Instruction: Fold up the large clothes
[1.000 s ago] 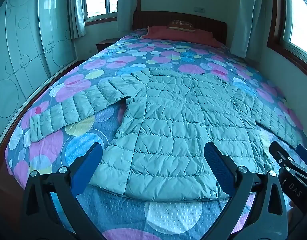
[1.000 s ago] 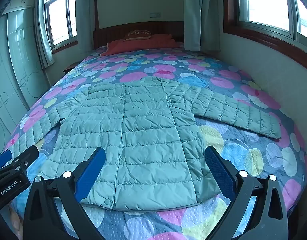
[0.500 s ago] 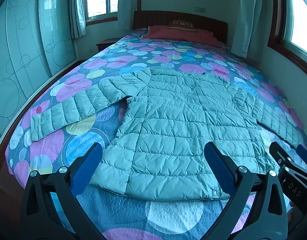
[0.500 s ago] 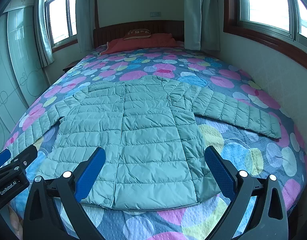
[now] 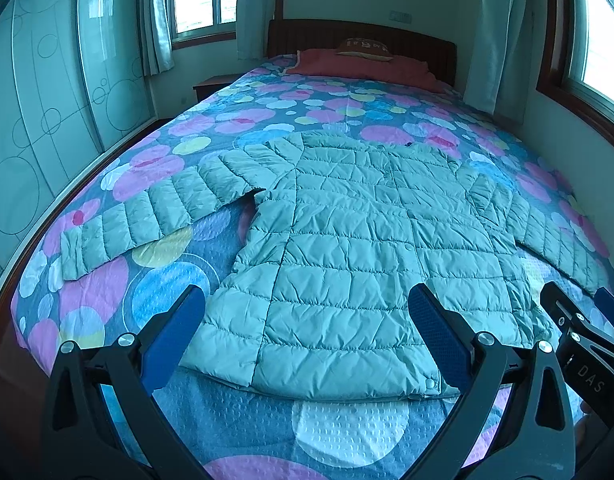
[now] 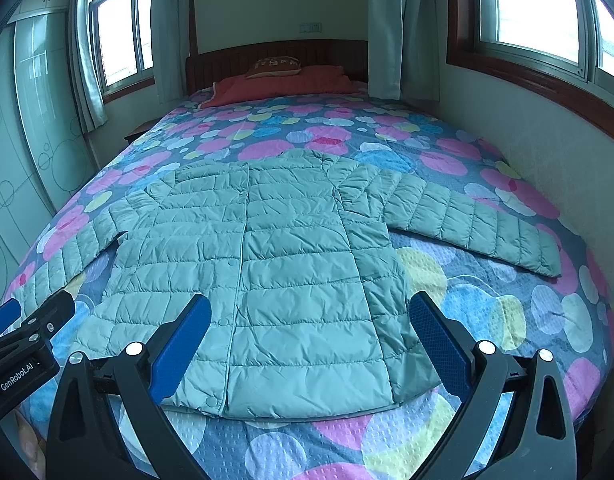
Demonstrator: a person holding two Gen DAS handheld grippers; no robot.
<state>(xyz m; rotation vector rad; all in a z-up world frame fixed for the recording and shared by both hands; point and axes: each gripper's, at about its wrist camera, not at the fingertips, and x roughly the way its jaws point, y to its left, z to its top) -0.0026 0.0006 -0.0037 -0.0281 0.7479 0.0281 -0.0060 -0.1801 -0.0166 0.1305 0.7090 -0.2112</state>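
Note:
A pale green quilted puffer jacket (image 5: 355, 248) (image 6: 267, 256) lies flat and front-up on the bed, both sleeves spread out to the sides. My left gripper (image 5: 307, 328) hovers open above the jacket's hem, nothing between its blue pads. My right gripper (image 6: 311, 330) is likewise open above the hem, a little to the right of the left one. The left sleeve cuff (image 5: 79, 252) reaches toward the bed's left edge, and the right sleeve cuff (image 6: 543, 252) lies near the wall. Each gripper shows at the edge of the other's view.
The bed (image 5: 167, 308) has a blue cover with pink, yellow and white circles. Red pillows (image 6: 283, 84) lie against the wooden headboard. A wall with windows runs along the bed's right side, a glass-fronted wardrobe (image 5: 35, 92) along the left.
Both grippers have drifted slightly back from the jacket; its hem sits a little higher in the views. Both stay open.

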